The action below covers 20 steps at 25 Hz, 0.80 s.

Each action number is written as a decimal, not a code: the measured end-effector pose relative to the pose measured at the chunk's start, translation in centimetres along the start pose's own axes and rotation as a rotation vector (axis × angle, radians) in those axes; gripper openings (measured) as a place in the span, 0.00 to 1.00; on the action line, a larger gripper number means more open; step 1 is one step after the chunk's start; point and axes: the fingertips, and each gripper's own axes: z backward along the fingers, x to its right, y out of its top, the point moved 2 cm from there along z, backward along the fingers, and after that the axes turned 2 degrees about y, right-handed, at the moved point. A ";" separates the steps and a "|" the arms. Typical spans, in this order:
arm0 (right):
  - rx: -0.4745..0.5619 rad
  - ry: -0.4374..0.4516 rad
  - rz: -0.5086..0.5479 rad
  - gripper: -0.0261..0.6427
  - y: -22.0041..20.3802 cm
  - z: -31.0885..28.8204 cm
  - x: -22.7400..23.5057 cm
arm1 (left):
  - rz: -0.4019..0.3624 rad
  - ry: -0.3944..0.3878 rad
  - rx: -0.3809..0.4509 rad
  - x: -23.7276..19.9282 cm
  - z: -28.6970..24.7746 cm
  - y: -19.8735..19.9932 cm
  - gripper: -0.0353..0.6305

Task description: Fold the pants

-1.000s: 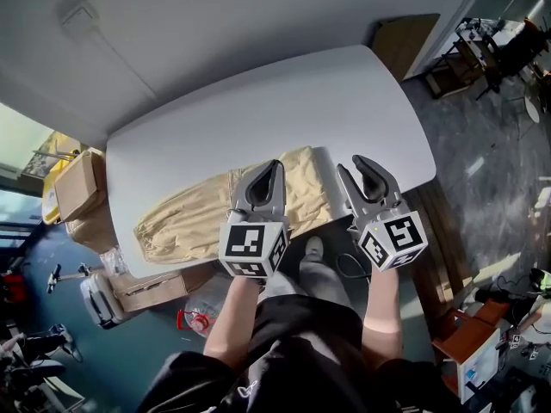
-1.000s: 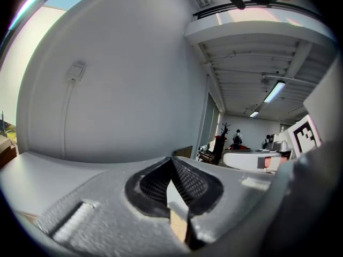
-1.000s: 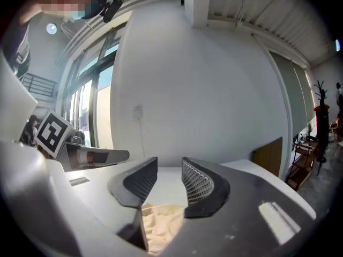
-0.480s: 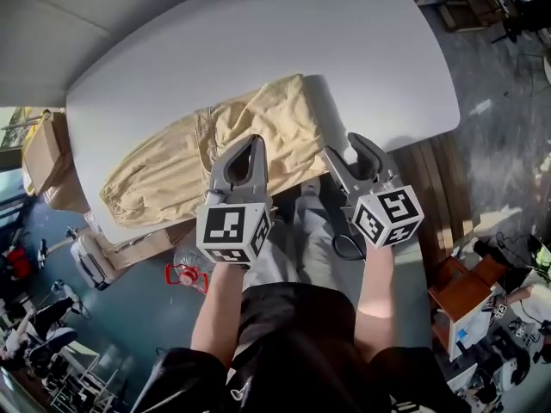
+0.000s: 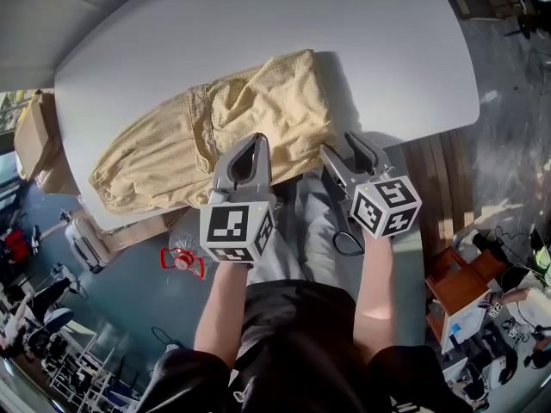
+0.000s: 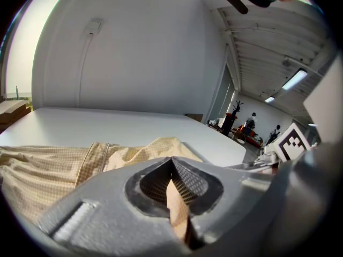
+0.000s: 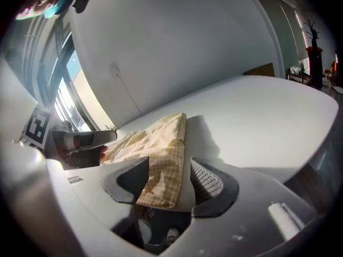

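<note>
Pale yellow checked pants (image 5: 215, 136) lie lengthwise along the near edge of the white table (image 5: 362, 50), with one end bunched and folded over at the right. My left gripper (image 5: 250, 140) is at the near edge, over the middle of the pants. In the left gripper view it (image 6: 171, 162) is shut, with a thin fold of the cloth (image 6: 48, 170) pinched between its jaws. My right gripper (image 5: 344, 149) is at the pants' right corner. Its jaws (image 7: 169, 167) are opening, and the hanging edge of the cloth (image 7: 155, 138) lies loose between them.
Cardboard boxes (image 5: 30, 136) stand on the floor left of the table. A red object (image 5: 181, 261) and a cable (image 5: 344, 243) lie on the floor near the person's legs. Wooden boards (image 5: 430, 170) lie under the table's right end. The far half of the table (image 7: 257, 122) is bare.
Both grippers have come down to the table's near edge. The right gripper's jaws have spread wider around the cloth edge. The left gripper has stayed shut on its fold.
</note>
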 end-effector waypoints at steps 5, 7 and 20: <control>-0.068 0.016 -0.015 0.41 -1.5 -1.2 -0.4 | 0.031 0.014 -0.019 -0.7 0.1 -1.5 0.06; -0.081 -0.006 -0.010 0.35 -1.7 -1.5 -0.3 | 0.039 0.019 -0.024 -0.9 0.2 -2.0 0.06; -0.053 0.033 -0.088 0.10 0.4 -1.4 -0.3 | 0.047 0.036 -0.040 -0.8 0.1 -2.3 0.06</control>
